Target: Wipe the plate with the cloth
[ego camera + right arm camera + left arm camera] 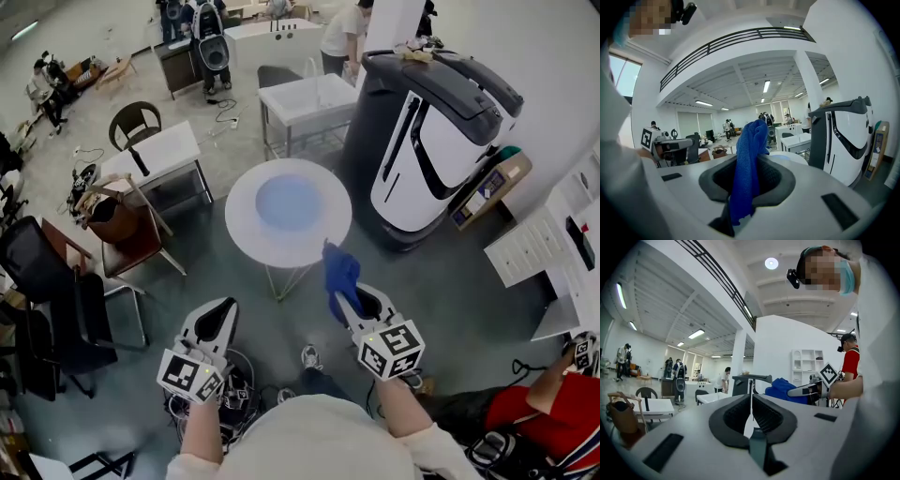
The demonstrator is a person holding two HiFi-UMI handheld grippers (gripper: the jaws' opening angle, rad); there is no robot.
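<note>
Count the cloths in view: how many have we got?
1. The blue cloth is clamped in the right hand-held gripper, draped over its jaws. The left hand-held gripper is shut and empty. More could be hidden in the far clutter.

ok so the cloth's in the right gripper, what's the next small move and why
Probably ease the right gripper forward and down toward the plate: its jaws are shut on the blue cloth, which hangs by the table's near edge, short of the plate.
</note>
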